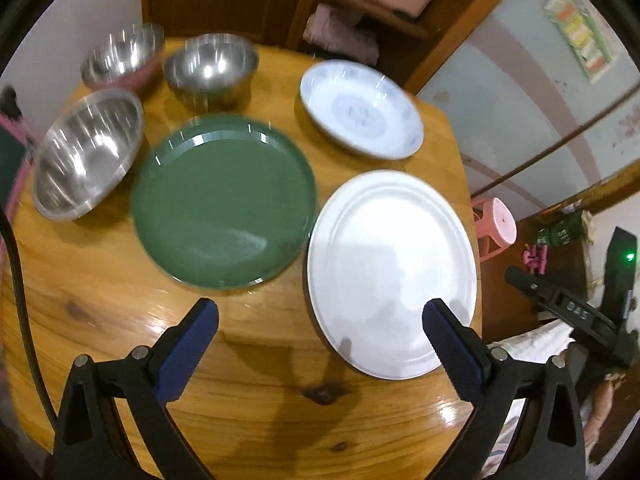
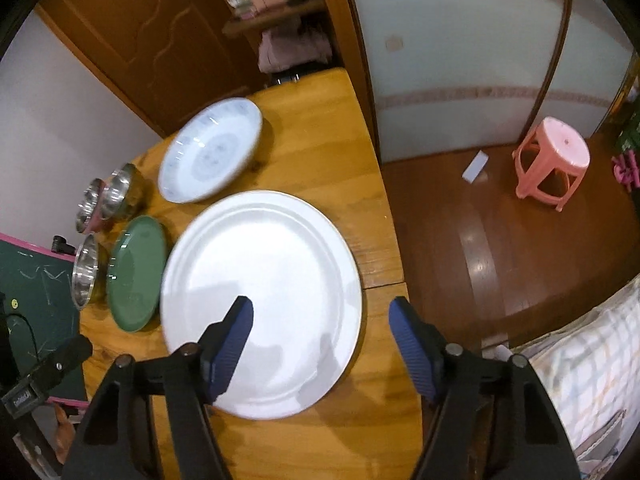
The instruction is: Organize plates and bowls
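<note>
On the wooden table [image 1: 248, 392] lie a large white plate [image 1: 392, 272], a green plate [image 1: 224, 204] and a patterned white deep plate [image 1: 360, 108]. Three steel bowls stand at the far left: one large [image 1: 88, 152], two smaller behind [image 1: 124, 56] [image 1: 212, 64]. My left gripper [image 1: 320, 316] is open above the table's near part, empty. My right gripper [image 2: 320, 316] is open over the near edge of the white plate [image 2: 260, 300], empty. The green plate [image 2: 136, 272] and patterned plate [image 2: 212, 152] also show in the right wrist view.
The table's right edge [image 2: 384, 240] drops to a wooden floor with a pink stool [image 2: 552, 160]. A green board [image 2: 32, 280] stands left of the table. A checked cloth [image 2: 592, 368] lies at the near right. A wooden door [image 2: 160, 40] is behind.
</note>
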